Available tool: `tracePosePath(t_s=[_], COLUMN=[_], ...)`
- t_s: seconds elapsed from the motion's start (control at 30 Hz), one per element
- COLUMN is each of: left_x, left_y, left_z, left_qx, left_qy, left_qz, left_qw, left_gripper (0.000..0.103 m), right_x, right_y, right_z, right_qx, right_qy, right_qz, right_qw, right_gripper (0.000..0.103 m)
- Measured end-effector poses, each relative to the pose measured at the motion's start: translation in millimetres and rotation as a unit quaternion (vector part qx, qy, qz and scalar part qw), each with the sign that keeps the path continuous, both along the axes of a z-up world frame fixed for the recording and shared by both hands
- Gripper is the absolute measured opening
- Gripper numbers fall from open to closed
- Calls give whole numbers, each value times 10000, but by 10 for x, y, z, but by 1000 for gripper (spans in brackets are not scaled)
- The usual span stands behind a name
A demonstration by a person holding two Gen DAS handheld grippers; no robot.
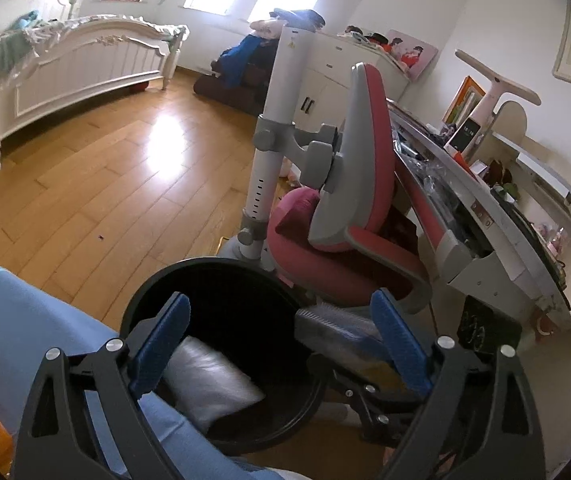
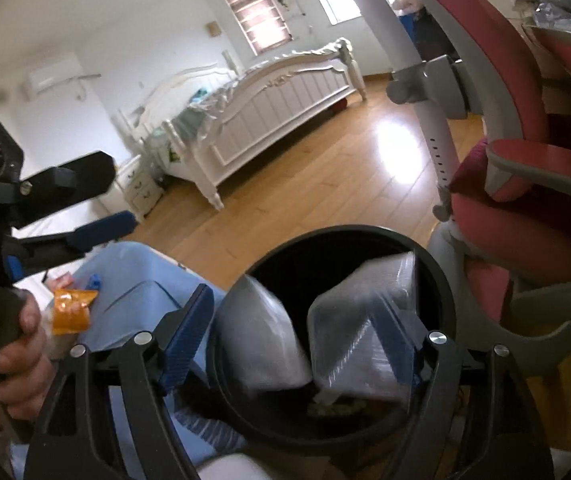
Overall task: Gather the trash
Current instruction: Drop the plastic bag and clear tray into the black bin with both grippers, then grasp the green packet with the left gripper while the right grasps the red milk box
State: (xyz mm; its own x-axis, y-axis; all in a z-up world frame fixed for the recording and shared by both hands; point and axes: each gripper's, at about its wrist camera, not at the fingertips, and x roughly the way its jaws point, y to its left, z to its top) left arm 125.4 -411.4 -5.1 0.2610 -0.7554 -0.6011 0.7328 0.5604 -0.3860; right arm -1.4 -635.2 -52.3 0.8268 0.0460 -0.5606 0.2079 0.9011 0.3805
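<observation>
Wrappers [image 2: 349,320] down inside black bin [image 2: 437,276], below right gripper [image 2: 297,332] and left gripper [image 1: 281,344], fingers apart, empty.

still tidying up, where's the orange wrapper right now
In the right wrist view, the orange wrapper lies at lower left on the blue cloth, beside the person's hand.

left gripper [image 1: 281,346] jaws apart, right gripper [image 2: 297,340] jaws apart

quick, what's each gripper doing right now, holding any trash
left gripper: open, holding nothing, above the black bin.
right gripper: open, nothing gripped; clear plastic packaging blurred in the bin.
</observation>
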Motion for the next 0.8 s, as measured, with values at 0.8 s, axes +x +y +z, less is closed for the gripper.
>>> tracePosePath(t_s=[0.8], left_x=[-398], left_y=[2402], left_z=[170], left_qx=[329], left_qy=[-528], left_qz=[1319], left_qw=[9893], left_gripper=[91], right_x=[463], right_y=[1507], right_z=[579], right_qx=[-509], right_qy=[35], right_qz=[1558], right_qw=[9865], right_gripper=[78])
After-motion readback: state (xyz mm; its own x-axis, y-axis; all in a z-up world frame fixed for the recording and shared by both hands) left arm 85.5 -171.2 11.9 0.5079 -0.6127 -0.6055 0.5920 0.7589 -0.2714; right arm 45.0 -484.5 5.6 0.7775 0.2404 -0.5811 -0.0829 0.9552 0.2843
